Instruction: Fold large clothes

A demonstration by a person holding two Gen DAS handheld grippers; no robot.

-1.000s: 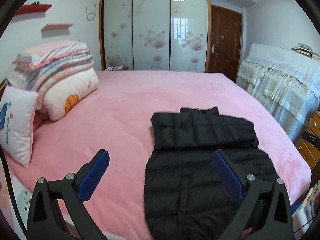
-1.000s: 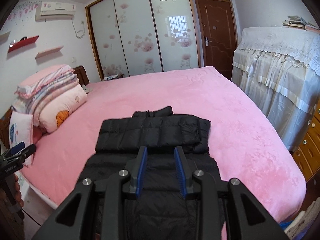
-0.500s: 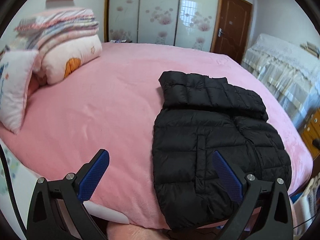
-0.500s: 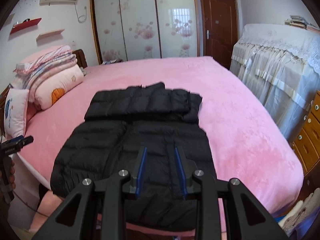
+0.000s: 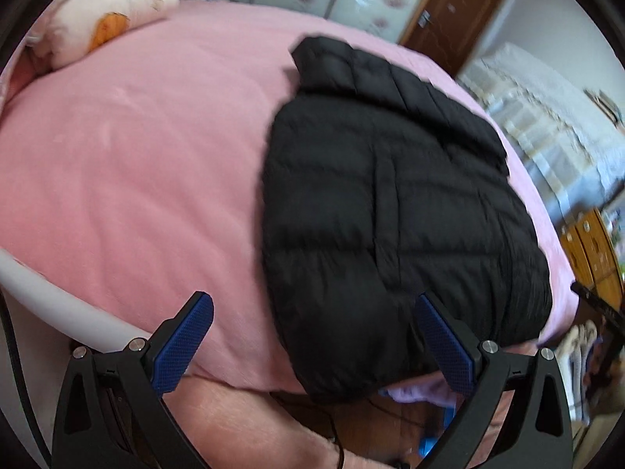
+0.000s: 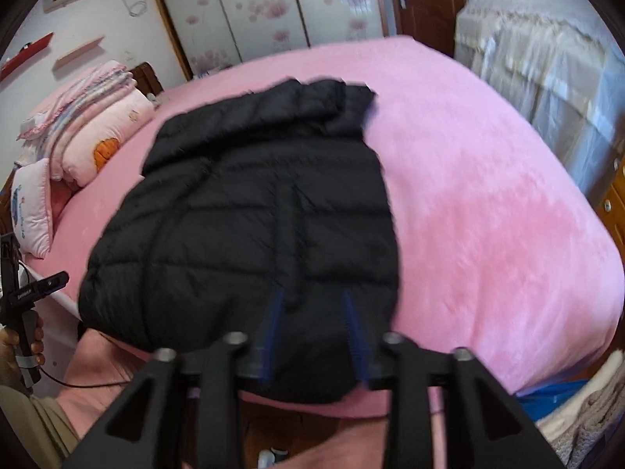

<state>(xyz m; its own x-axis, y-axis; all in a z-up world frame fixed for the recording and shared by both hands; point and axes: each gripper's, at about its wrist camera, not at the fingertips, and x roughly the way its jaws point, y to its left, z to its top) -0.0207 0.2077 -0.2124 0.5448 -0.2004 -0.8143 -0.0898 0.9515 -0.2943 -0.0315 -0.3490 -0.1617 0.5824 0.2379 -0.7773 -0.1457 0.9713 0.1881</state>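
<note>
both cameras now closer over the black jacket (image 5: 390, 203); left gripper (image 5: 312, 344) agape, right gripper (image 6: 314, 328) narrowly parted, empty

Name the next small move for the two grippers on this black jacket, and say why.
Probably lower both onto the near hem of the black jacket and pinch it: the left gripper is wide open, the right gripper part open, both empty above that hem.

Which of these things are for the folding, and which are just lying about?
For the job: jacket, left gripper, right gripper, bed.

Just there: folded quilts, pillow, wardrobe, door, covered furniture.
</note>
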